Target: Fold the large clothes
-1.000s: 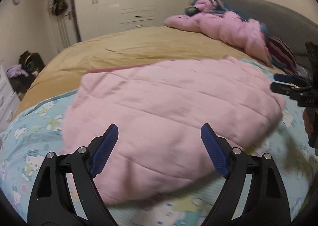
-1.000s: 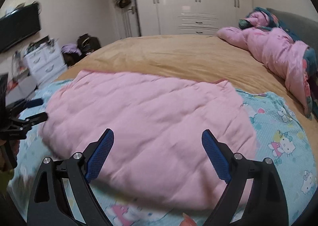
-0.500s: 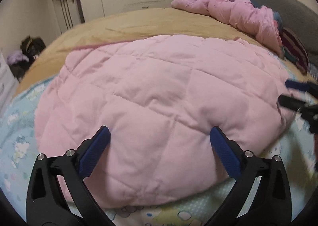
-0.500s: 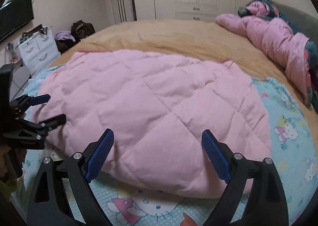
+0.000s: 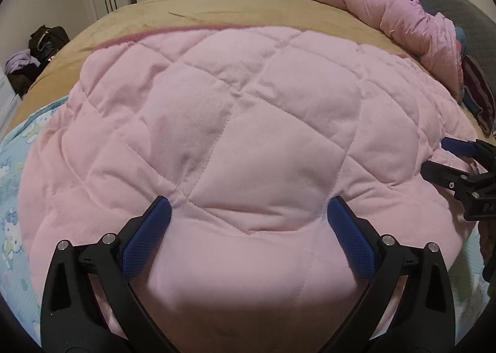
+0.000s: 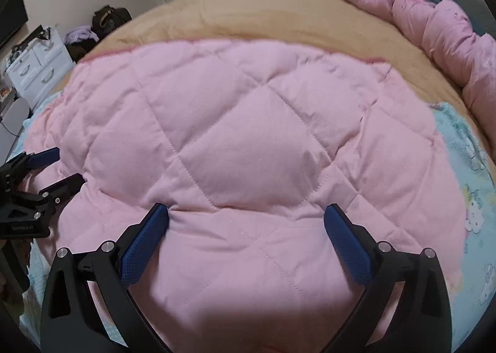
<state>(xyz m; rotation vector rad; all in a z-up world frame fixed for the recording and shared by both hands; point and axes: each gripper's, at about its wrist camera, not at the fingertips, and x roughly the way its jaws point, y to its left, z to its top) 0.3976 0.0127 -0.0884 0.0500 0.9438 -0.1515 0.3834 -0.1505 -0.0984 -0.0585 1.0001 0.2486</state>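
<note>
Pink quilted garment point(image 5: 235, 123) flat on bed point(image 5: 248, 11) for folding | I spread left tongs point(image 5: 248, 213), right tongs point(image 6: 246, 213) wide, just opened, pressing its near edge, gripping nothing

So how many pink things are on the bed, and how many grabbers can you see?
Pink quilted pieces spread flat: 1, the pink quilted garment
Pink bundles at the far end of the bed: 1, the crumpled pink bedding
Grabbers: 2, the left gripper and the right gripper, both open
Total: 4
</note>
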